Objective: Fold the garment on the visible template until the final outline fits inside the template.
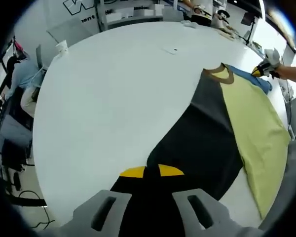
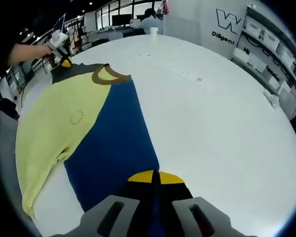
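The garment (image 1: 246,123), a yellow-green tee with a brown collar, is lying flat on the white surface (image 1: 118,98), running from 12 toward 5 o'clock in the left gripper view. A dark sleeve panel (image 1: 197,143) is stretching toward the left hand-held gripper (image 1: 150,173), whose yellow-tipped jaws are pinching its edge. In the right gripper view, the right hand-held gripper (image 2: 155,178) is likewise clamping the blue sleeve panel (image 2: 113,143). Both sleeves are apparently being held taut, ready for folding inward. No template outline is discernible.
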`<state>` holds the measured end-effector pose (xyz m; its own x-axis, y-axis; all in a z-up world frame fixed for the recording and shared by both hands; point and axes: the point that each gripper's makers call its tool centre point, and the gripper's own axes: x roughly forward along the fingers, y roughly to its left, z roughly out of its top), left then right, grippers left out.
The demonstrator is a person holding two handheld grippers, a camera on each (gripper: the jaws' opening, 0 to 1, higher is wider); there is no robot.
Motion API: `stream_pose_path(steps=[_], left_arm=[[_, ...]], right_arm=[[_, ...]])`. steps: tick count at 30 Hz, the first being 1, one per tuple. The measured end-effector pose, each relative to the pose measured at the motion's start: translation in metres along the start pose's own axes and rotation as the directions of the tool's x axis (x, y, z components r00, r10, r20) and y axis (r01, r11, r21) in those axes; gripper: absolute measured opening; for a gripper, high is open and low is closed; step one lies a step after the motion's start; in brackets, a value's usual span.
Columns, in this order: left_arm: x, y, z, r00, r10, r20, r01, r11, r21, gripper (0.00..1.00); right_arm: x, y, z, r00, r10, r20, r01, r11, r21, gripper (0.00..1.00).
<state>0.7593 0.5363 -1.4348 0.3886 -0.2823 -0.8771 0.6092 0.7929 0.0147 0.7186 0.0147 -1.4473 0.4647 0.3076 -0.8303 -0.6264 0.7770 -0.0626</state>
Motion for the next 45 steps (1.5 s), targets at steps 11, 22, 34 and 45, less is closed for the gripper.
stream_pose_path(steps=[11,22,34,45], left_arm=[[-0.004,0.003,-0.009,1.0,0.021,-0.023,-0.023,0.995,-0.093,0.07],[-0.005,-0.003,-0.017,0.999,0.011,-0.049,-0.021,0.978,-0.205,0.07],[-0.006,-0.002,-0.012,0.999,0.052,-0.015,-0.053,0.99,-0.127,0.09],[-0.025,-0.003,-0.01,0.996,0.076,0.038,-0.072,0.991,-0.113,0.12]], right_arm=[[-0.003,-0.011,-0.003,0.999,-0.04,-0.004,0.04,0.999,-0.007,0.0],[-0.007,-0.013,-0.003,0.998,-0.07,-0.011,0.07,0.998,0.006,0.0],[-0.028,-0.021,0.014,0.994,-0.086,0.065,0.086,0.996,0.005,0.04],[-0.09,-0.062,-0.068,0.983,-0.182,-0.014,0.182,0.97,0.159,0.07]])
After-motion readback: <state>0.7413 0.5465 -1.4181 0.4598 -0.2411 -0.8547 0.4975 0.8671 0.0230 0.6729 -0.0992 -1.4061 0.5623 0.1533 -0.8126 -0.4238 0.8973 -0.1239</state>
